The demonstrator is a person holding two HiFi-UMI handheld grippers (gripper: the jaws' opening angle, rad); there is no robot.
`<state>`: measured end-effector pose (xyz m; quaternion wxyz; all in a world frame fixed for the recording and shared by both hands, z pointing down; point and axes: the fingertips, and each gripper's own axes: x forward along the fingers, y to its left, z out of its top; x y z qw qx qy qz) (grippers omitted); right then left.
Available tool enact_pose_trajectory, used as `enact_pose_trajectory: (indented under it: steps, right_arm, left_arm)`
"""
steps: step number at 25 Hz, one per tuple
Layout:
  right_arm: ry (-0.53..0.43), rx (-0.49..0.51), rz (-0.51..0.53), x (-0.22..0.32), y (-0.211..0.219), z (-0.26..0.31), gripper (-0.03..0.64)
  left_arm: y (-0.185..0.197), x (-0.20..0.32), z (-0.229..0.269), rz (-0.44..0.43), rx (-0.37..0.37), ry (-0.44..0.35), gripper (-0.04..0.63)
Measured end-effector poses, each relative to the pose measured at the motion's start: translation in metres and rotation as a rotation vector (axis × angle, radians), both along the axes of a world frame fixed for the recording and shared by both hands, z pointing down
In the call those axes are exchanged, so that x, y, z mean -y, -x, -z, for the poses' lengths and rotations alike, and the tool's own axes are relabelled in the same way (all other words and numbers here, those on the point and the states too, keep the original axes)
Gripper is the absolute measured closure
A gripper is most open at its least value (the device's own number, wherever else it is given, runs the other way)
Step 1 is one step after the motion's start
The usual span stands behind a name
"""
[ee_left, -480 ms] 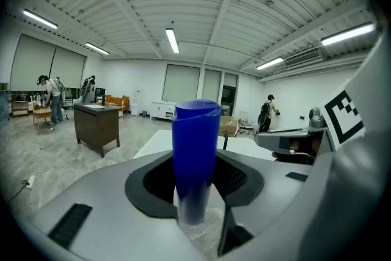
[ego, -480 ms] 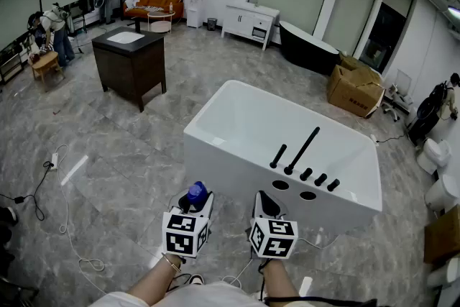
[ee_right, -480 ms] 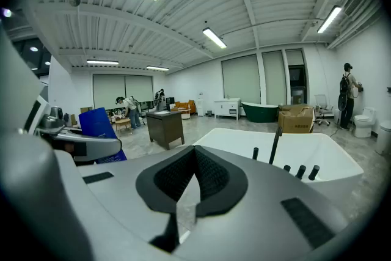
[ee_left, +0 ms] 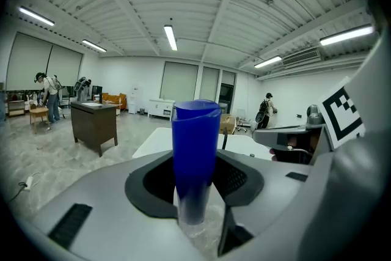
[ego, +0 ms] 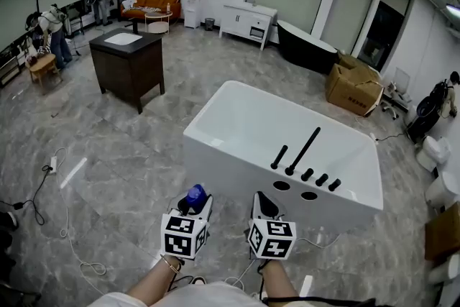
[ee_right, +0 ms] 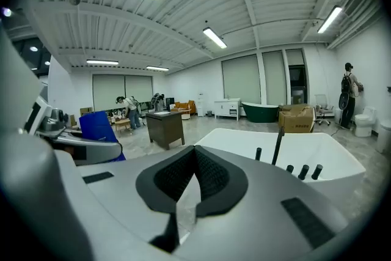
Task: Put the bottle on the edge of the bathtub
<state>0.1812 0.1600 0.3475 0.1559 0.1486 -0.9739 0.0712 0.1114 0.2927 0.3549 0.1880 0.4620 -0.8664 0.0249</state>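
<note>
A clear bottle with a tall blue cap (ego: 195, 194) stands upright in my left gripper (ego: 195, 203), whose jaws are shut on its lower part. In the left gripper view the bottle (ee_left: 195, 156) fills the centre between the dark pads (ee_left: 151, 175). My right gripper (ego: 266, 203) is beside it, shut with nothing in it, its pads touching at the tips (ee_right: 195, 153). The white bathtub (ego: 230, 154) stands just ahead of both grippers. Black tap fittings (ego: 302, 154) line its near right rim. The right gripper view shows the tub (ee_right: 342, 150) and the blue cap (ee_right: 98, 128).
A dark wooden cabinet (ego: 129, 57) stands on the marble floor at the far left. A black tub (ego: 305, 47) and cardboard boxes (ego: 353, 88) are behind the white one. Cables (ego: 50, 162) trail over the floor at left. People (ego: 50, 25) work at the far left. Toilets (ego: 435, 154) stand at right.
Both grippers sit a touch lower in the head view. The bottle stays held in the left one.
</note>
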Motion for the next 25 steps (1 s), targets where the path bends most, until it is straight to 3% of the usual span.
enact_pose_trajectory:
  steps: [16,25]
  right_arm:
    - [0.076,-0.024,-0.076,0.008,-0.01,-0.018,0.591]
    - [0.074,-0.04,-0.097,0.024,-0.002,-0.025,0.591]
  left_arm:
    - [-0.001,-0.001,-0.017,-0.047,-0.038,0.007,0.432]
    - [0.014,0.011,-0.025,-0.036,-0.061,0.002,0.431]
